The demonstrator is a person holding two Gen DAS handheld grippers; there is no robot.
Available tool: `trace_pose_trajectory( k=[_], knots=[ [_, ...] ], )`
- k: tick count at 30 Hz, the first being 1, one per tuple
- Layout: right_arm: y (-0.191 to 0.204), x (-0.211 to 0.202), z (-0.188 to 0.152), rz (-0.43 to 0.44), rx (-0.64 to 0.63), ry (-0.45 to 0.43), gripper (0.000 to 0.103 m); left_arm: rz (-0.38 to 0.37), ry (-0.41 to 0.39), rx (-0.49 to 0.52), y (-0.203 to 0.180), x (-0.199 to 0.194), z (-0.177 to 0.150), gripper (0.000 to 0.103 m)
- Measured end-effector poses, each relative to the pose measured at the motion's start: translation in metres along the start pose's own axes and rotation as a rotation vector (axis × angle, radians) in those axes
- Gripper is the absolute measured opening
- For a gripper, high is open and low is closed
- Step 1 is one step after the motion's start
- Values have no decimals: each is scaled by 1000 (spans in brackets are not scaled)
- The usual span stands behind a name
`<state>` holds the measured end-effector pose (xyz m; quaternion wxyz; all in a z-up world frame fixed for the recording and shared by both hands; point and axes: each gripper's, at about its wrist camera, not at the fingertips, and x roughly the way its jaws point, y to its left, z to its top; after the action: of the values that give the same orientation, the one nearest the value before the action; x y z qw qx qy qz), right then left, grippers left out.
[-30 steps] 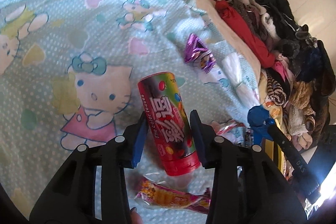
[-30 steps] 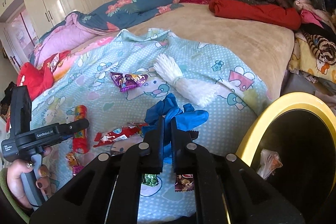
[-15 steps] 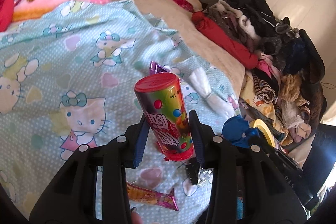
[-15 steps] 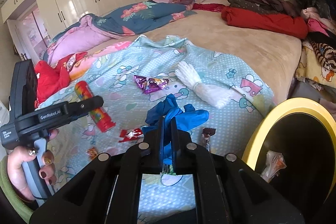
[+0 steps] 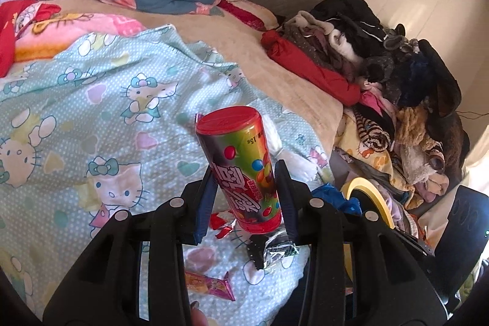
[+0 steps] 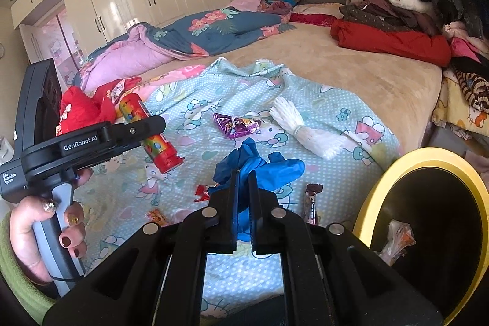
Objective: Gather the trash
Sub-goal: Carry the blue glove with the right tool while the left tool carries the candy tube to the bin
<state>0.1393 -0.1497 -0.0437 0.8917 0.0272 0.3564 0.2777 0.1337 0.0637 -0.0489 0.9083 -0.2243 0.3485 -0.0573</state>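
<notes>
My left gripper [image 5: 246, 173] is shut on a red candy tube [image 5: 241, 167] and holds it in the air above the Hello Kitty sheet [image 5: 91, 100]. The tube also shows in the right wrist view [image 6: 149, 133], gripped by the left gripper [image 6: 149, 127]. My right gripper [image 6: 243, 176] is shut on a blue glove [image 6: 259, 167], lifted above the sheet. A yellow-rimmed black bin [image 6: 428, 222] stands at the lower right with a wrapper inside [image 6: 397, 237]. Its rim shows in the left wrist view [image 5: 369, 191].
Loose trash lies on the sheet: a purple wrapper [image 6: 235, 124], a white glove [image 6: 305, 133], a brown candy bar [image 6: 311, 203], a red wrapper [image 6: 201, 193], a pink wrapper [image 5: 211, 286]. Piled clothes [image 5: 382, 66] line the bed's right side. Quilts [image 6: 195, 32] lie at the back.
My left gripper has lifted the candy tube off the sheet and raised it higher, tilting it upright. My right gripper still holds the blue glove and has risen slightly.
</notes>
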Motion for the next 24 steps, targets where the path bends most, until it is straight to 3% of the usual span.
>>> trace_pose_trajectory(
  k=[24],
  knots=[
    [-28,-54,-6,-31,59,-73,6,-56,-9,117,-58,-18,-11,30]
  ],
)
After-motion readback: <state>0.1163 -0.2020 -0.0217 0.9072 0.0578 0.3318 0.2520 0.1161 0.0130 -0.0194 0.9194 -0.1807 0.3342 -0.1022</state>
